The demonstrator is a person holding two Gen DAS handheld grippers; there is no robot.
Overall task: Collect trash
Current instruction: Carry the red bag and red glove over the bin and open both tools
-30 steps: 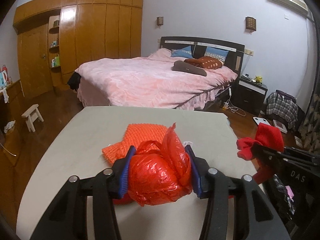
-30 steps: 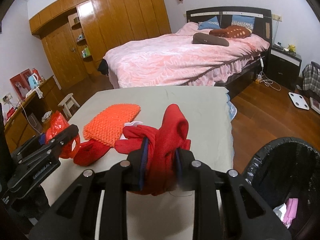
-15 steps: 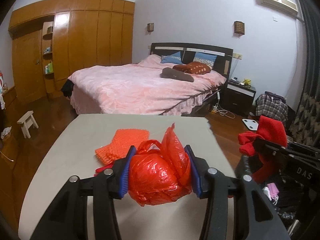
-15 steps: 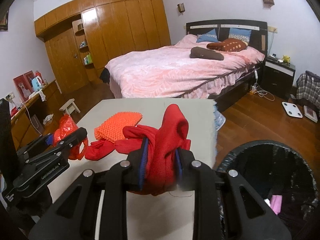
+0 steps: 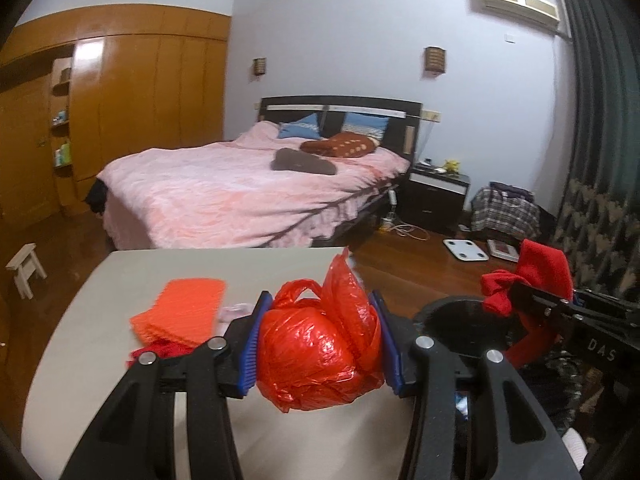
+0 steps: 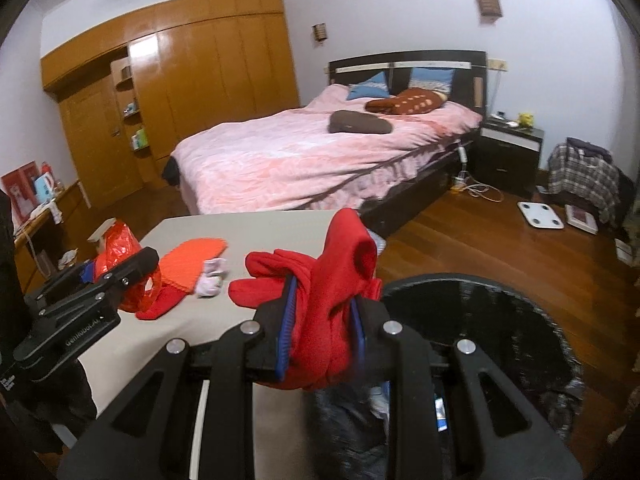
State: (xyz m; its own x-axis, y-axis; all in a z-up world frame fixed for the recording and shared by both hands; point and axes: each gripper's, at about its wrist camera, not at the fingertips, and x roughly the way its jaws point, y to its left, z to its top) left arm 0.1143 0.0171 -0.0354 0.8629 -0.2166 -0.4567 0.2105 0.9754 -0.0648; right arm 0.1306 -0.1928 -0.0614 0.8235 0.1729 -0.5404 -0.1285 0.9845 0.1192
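Bedroom, pale surface (image 5: 100,344), 2 claws loaded beside the bin.

We note a pink bed (image 5: 240,196), wooden wardrobe (image 5: 140,100) and wood floor (image 6: 480,240) beyond. Our left claw (image 5: 320,344) is clamped part-way on a red plastic bag (image 5: 320,356); our right claw (image 6: 320,328) is pinched narrow on a red cloth (image 6: 332,280) at the black trash bin (image 6: 500,320) rim. An orange mesh pad (image 5: 180,312) and small white wad (image 6: 210,280) lie on the surface.

Dim indoor light, glare on wardrobe (image 5: 90,92), fisheye-dark corners, slight blur
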